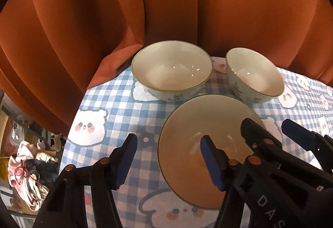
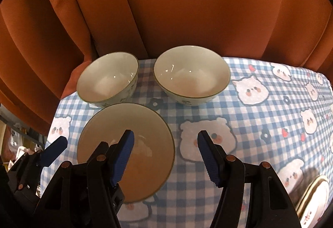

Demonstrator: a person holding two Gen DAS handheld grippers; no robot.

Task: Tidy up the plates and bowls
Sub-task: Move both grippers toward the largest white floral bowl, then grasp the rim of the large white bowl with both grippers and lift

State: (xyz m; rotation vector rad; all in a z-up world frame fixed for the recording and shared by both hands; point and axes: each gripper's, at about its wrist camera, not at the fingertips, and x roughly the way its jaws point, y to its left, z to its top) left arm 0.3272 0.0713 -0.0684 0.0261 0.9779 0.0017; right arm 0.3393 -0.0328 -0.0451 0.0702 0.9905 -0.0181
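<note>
A shallow cream plate [image 1: 187, 157] [image 2: 145, 136] lies on the checked tablecloth. Behind it stand two white bowls with blue flower patterns, one on the left [image 1: 171, 70] [image 2: 108, 80] and one on the right [image 1: 254, 76] [image 2: 191, 76], both empty. My left gripper [image 1: 168, 161] is open and straddles the plate's left rim, with one finger over the dish and one outside. My right gripper [image 2: 166, 155] [image 1: 274, 132] is open and straddles the right rim the same way. No pad presses on the plate. A left gripper finger [image 2: 55, 150] shows at the plate's left.
The table [image 1: 108, 103] [image 2: 260, 124] wears a blue-and-white cloth with bear faces. An orange curtain [image 1: 83, 20] hangs close behind the bowls. The table's left edge drops to piled clothes [image 1: 27, 165]. Another dish's rim [image 2: 314, 196] shows at the front right.
</note>
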